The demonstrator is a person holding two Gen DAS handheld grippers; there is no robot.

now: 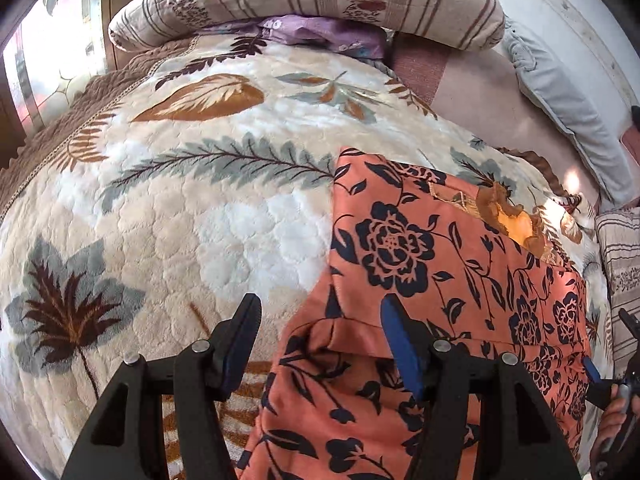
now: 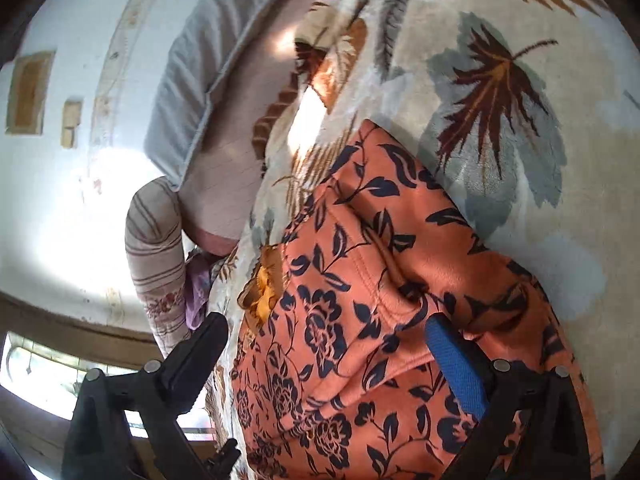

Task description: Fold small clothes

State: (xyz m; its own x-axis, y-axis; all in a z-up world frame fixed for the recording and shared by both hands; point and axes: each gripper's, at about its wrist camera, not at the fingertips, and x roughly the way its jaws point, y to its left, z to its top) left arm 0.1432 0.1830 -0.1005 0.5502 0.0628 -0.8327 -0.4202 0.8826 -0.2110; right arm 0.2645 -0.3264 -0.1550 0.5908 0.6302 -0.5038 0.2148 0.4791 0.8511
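The garment is a small piece of soft orange cloth printed all over with dark navy roses, leaves and trailing stems; it lies on the bed, toward the right side of the left wrist view, with a stitched hem running across it near the left gripper and a fold of its cloth bunched up below that hem; a patch of lighter tan and yellow shows at its far upper edge, though what that patch is cannot be told; in the right wrist view the same cloth lies rumpled, its hemmed edge curving across the middle; the left gripper's jaws stand wide apart, one blue-padded finger over the cloth and the other over the bare blanket, gripping nothing; the right gripper likewise has its jaws spread wide above the cloth, with nothing held between them; the bed is covered by a plush quilted blanket in cream and white, patterned with large grey-blue, rust and dark brown leaves; at the head of the bed lies a long striped pillow with floral panels, with a purple cloth tucked beneath it; a pale grey cushion rests along the far side on a pinkish sheet; beyond it rises a white, scuffed wall; a window lets in bright light at the left.
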